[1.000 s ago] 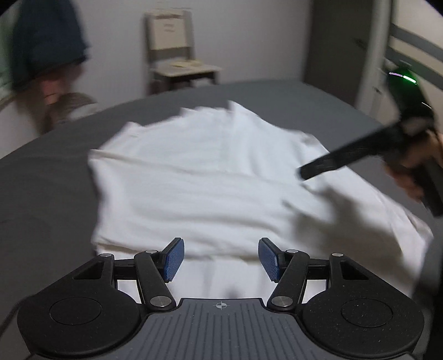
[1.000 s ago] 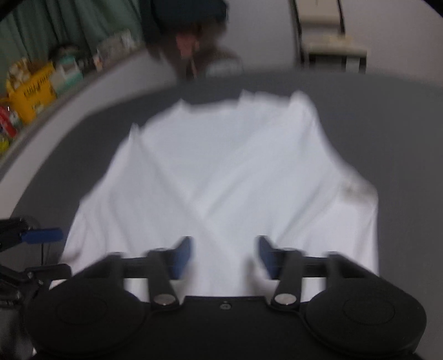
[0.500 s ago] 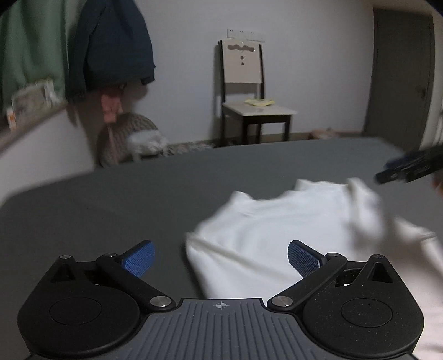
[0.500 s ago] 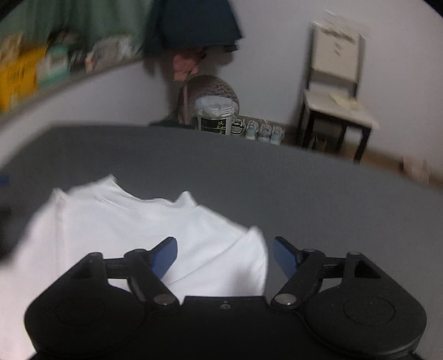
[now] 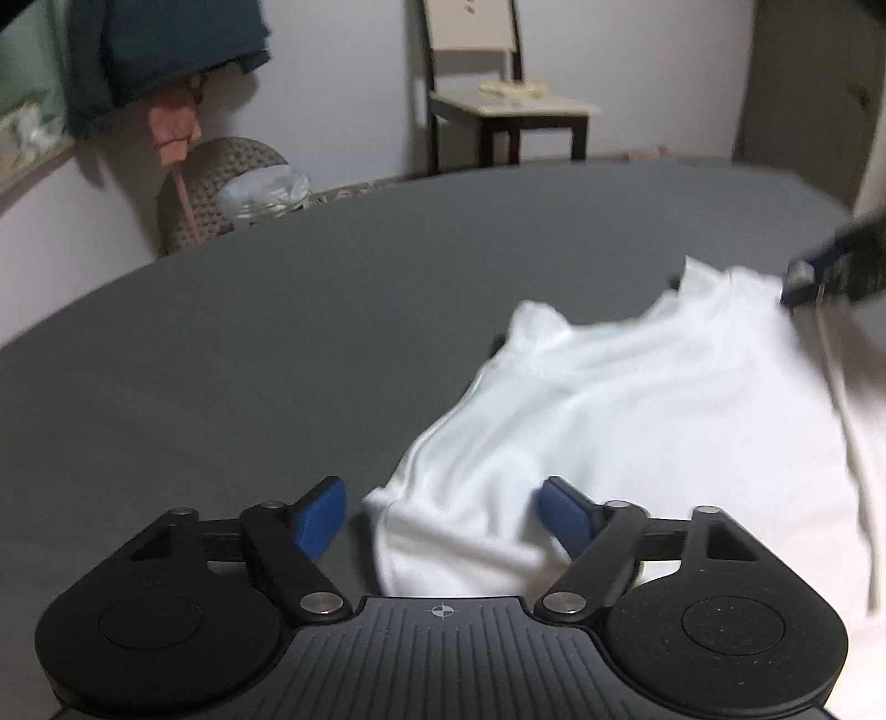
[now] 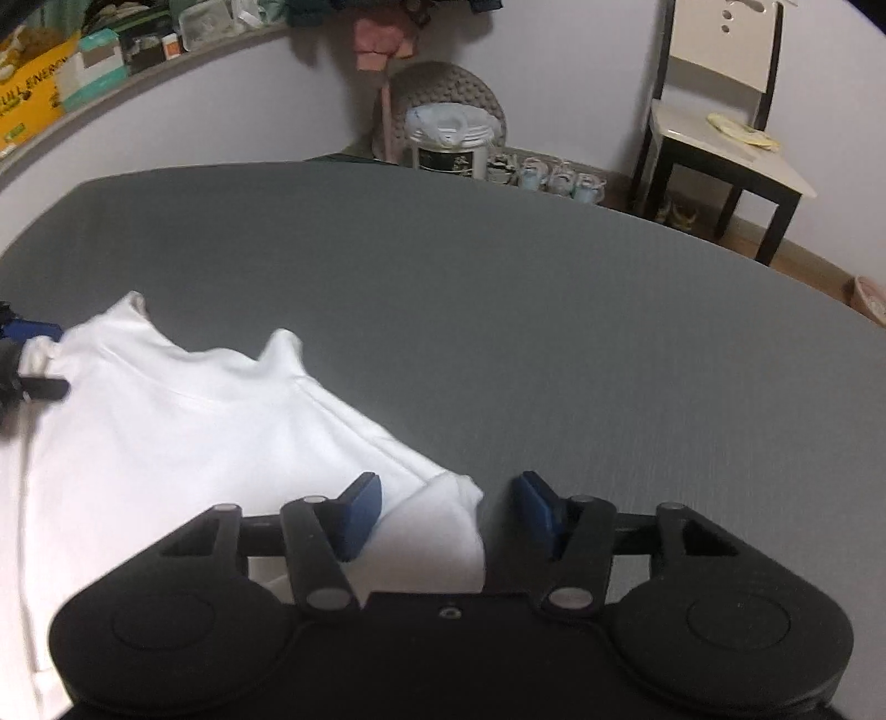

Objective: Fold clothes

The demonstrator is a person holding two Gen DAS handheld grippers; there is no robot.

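Note:
A white shirt (image 5: pixel 637 415) lies flat on the grey surface (image 5: pixel 277 343), collar end away from me. My left gripper (image 5: pixel 443 518) is open, and the shirt's left corner sits between its blue pads (image 5: pixel 324 518). In the right wrist view the same shirt (image 6: pixel 166 443) spreads to the left. My right gripper (image 6: pixel 448 515) is open too, straddling the shirt's right corner. Each view also catches the other gripper: the right gripper (image 5: pixel 814 277) at the far right edge and the left gripper (image 6: pixel 30 360) at the far left edge.
The grey surface (image 6: pixel 498 304) stretches wide beyond the shirt. Behind it stand a chair (image 5: pixel 509 105), a woven basket (image 5: pixel 221 188) and a white bucket (image 6: pixel 451 138). Clothes hang on the wall (image 5: pixel 166 50). A shelf of boxes (image 6: pixel 50 88) runs along the left.
Both grippers have swung from over the middle of the shirt out to its two side corners and dropped low onto them. The left jaws have narrowed a little since half a second ago.

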